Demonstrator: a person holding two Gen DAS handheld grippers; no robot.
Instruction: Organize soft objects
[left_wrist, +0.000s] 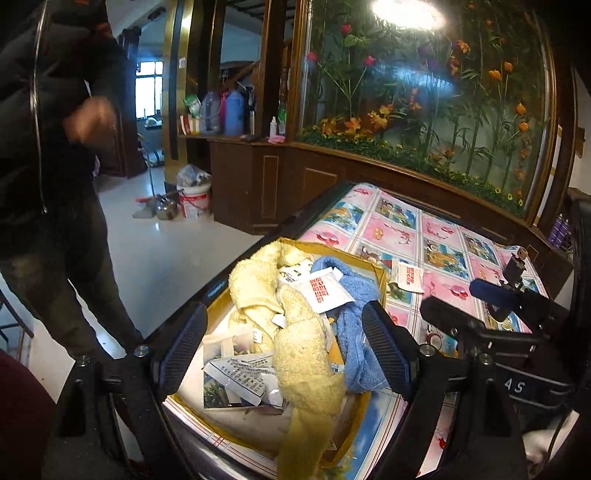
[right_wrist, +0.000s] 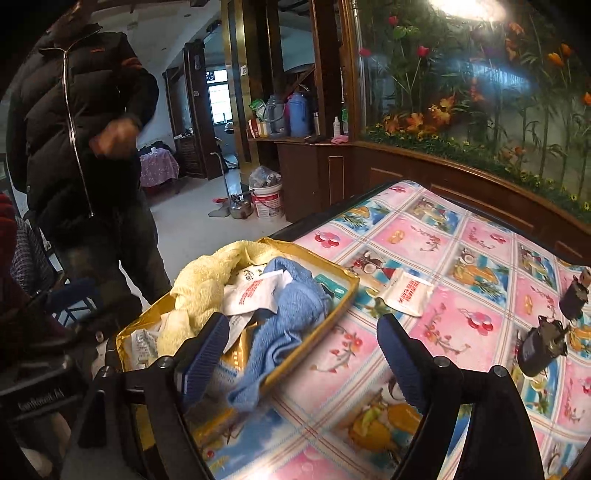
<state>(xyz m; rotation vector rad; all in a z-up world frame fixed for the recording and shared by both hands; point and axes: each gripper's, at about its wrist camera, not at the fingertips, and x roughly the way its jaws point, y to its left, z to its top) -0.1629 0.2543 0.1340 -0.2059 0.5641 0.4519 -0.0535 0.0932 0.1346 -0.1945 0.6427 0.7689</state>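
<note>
Bystander in a dark puffer jacket (left_wrist: 40, 122) stands at your 10 o'clock, on the floor beyond the table's left edge, one hand raised to the chest; blurred, so no finer detail. Your left gripper (left_wrist: 284, 350) hangs over the gold-sided box (left_wrist: 218, 299) with its jaws spread wide, and the blue ribbed pads (left_wrist: 184, 350) grip nothing: the left pad sits above the box's near-left wall, the right pad above the blue towel (left_wrist: 354, 332). Inside the box, the yellow towel (left_wrist: 303, 354) lies heaped from 11 o'clock down through the middle, its tail spilling over the near rim at 6 o'clock. Printed paper packets (left_wrist: 243, 376) lie beneath it at 7 o'clock. A white sachet with red print (left_wrist: 327, 293) rests on top of the pile at 12 o'clock, touching both towels. The blue towel lies bunched just right of the yellow one, along the box's right wall. Your right gripper (right_wrist: 306, 354) is likewise fully parted and holds nothing; its left pad hovers over the blue towel at the box's near-right rim, its right pad over the bare patterned tablecloth (right_wrist: 461, 288). A second white sachet (right_wrist: 404, 291) lies flat on the cloth at 1 o'clock of the box, just beside its far-right corner, apart from it. Two small dark cylindrical parts (right_wrist: 543, 345) lie on the cloth at 3 o'clock, well apart from the box; what they are, cannot tell.
</note>
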